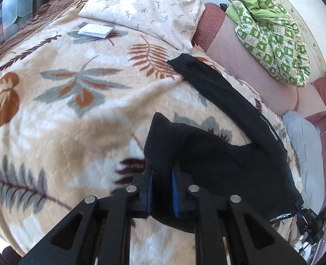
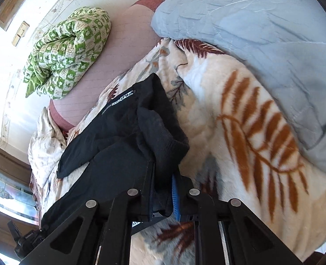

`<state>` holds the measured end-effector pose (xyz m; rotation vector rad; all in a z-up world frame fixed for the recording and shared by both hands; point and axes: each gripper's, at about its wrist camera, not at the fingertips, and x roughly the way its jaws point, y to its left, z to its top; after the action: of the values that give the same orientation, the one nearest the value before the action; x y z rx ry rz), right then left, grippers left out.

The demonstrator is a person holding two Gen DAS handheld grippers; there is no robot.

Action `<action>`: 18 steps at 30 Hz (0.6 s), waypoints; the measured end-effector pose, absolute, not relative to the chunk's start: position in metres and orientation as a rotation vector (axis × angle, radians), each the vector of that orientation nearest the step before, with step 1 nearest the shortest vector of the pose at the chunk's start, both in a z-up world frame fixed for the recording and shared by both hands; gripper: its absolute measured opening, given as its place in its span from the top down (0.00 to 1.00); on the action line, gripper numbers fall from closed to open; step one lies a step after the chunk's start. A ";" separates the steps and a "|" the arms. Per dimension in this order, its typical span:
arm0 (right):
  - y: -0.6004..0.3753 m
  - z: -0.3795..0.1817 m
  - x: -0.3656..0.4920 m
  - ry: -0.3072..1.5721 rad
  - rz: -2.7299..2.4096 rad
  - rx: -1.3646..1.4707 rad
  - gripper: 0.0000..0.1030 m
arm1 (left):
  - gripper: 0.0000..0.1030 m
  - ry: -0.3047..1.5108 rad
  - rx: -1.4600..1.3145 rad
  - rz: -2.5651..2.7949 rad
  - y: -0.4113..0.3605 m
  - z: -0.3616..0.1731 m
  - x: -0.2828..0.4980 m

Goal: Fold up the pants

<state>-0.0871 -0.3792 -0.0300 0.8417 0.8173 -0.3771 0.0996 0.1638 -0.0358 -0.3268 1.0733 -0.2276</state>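
Note:
Black pants (image 1: 220, 152) lie on a leaf-patterned blanket (image 1: 74, 110) on the bed. One leg stretches away to the far cuff (image 1: 185, 64). My left gripper (image 1: 162, 176) is shut on a bunched edge of the pants and lifts it off the blanket. In the right wrist view my right gripper (image 2: 163, 176) is shut on another bunched edge of the same pants (image 2: 123, 132), with cloth draped over its fingers. The right gripper also shows at the lower right of the left wrist view (image 1: 310, 218), at the pants' waistband corner.
A white floral pillow (image 1: 145, 8) and a small white booklet (image 1: 95, 30) lie at the far end of the bed. A green patterned quilt (image 1: 271, 33) sits on a pink mattress (image 1: 240, 50). A light blue quilt (image 2: 262, 33) lies beside the blanket.

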 end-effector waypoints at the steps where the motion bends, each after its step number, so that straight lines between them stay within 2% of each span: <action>1: -0.380 -0.030 -0.094 0.819 -0.376 0.847 0.86 | 0.87 1.079 -0.319 -0.227 0.165 -0.037 0.092; 9: -0.400 -0.045 -0.152 0.855 -0.422 0.886 0.87 | 0.86 1.128 -0.259 -0.231 0.163 -0.062 0.039; 12: -0.405 -0.052 -0.153 0.865 -0.423 0.903 0.85 | 0.79 1.109 -0.215 -0.219 0.162 -0.062 0.026; 15: -0.408 -0.051 -0.155 0.847 -0.444 0.904 0.74 | 0.70 1.055 -0.178 -0.194 0.175 -0.050 0.017; 17: -0.410 -0.046 -0.159 0.833 -0.495 0.867 0.61 | 0.63 1.013 -0.166 -0.152 0.191 -0.039 0.015; 18: -0.412 -0.042 -0.163 0.824 -0.541 0.837 0.50 | 0.62 0.998 -0.172 -0.138 0.199 -0.035 0.016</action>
<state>-0.1629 -0.4119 -0.0416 0.8374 0.8237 -0.5413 0.0155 0.1985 -0.0349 -0.1718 0.9979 -0.1383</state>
